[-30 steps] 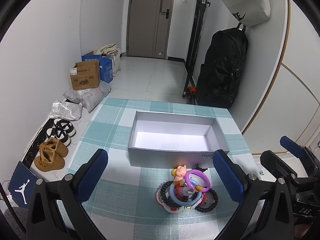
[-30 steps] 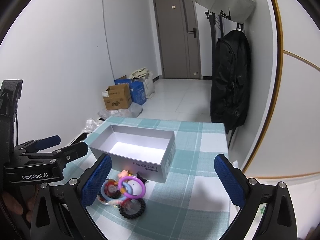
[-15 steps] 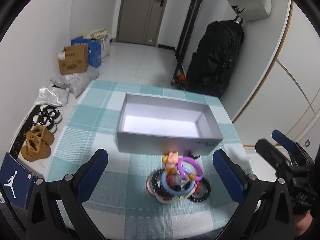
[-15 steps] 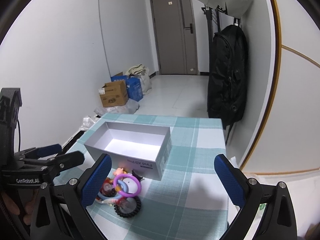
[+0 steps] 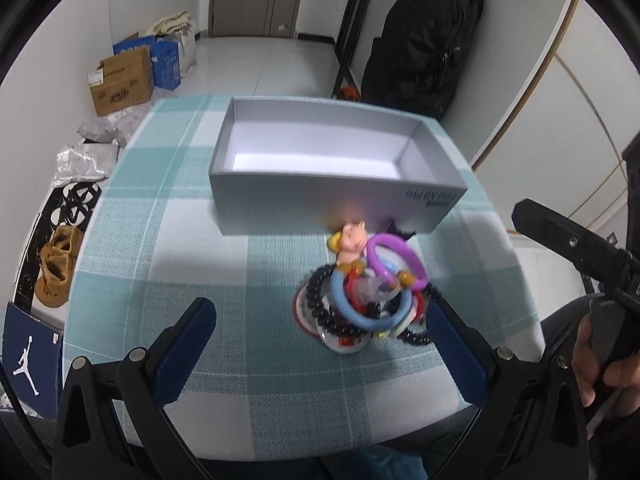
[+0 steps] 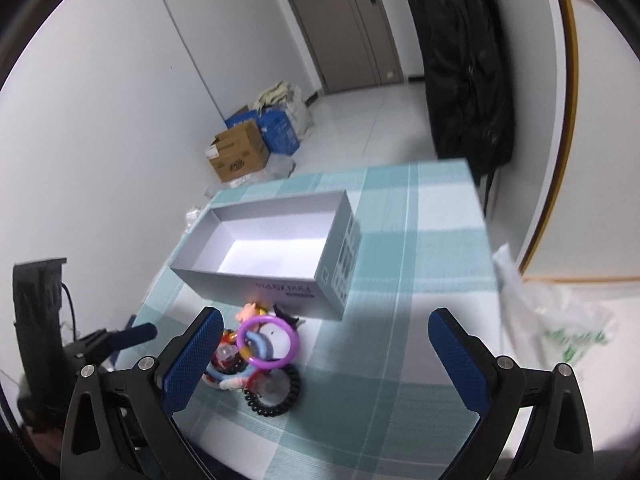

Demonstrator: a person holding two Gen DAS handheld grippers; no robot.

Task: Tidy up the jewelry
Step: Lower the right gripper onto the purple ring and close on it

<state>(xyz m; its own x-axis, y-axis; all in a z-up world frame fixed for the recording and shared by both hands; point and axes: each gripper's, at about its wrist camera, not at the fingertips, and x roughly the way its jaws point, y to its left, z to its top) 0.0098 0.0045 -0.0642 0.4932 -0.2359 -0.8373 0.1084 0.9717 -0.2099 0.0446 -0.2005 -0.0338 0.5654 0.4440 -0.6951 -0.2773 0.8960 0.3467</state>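
Since a second earlier both cameras had dropped and tipped toward the table, so the box (image 5: 336, 168) and the pile of jewelry (image 5: 364, 300) filled more of each view and the door had slid up to the top edge. The left gripper (image 5: 320, 356) hung above the cloth with its blue fingers (image 5: 186, 352) spread wide and nothing between them, the pile lying just inside the right-hand finger. The right gripper (image 6: 326, 360) was likewise spread and empty, the pile (image 6: 256, 356) beside its left finger.

The jewelry sat in a heap just in front of the box's near wall: a purple ring (image 5: 394, 260) leaning on a blue ring (image 5: 360, 308), black beaded bands around them, and a small pink figure (image 5: 352, 240) on top. The box was open and bare inside.

From left to right in the left wrist view: shoes (image 5: 56, 268) on the floor, cardboard cartons (image 5: 120, 84) by the white wall, the teal checked tablecloth (image 5: 168, 216), a black backpack (image 5: 428, 40), and a hand (image 5: 596, 364) gripping the other tool's handle
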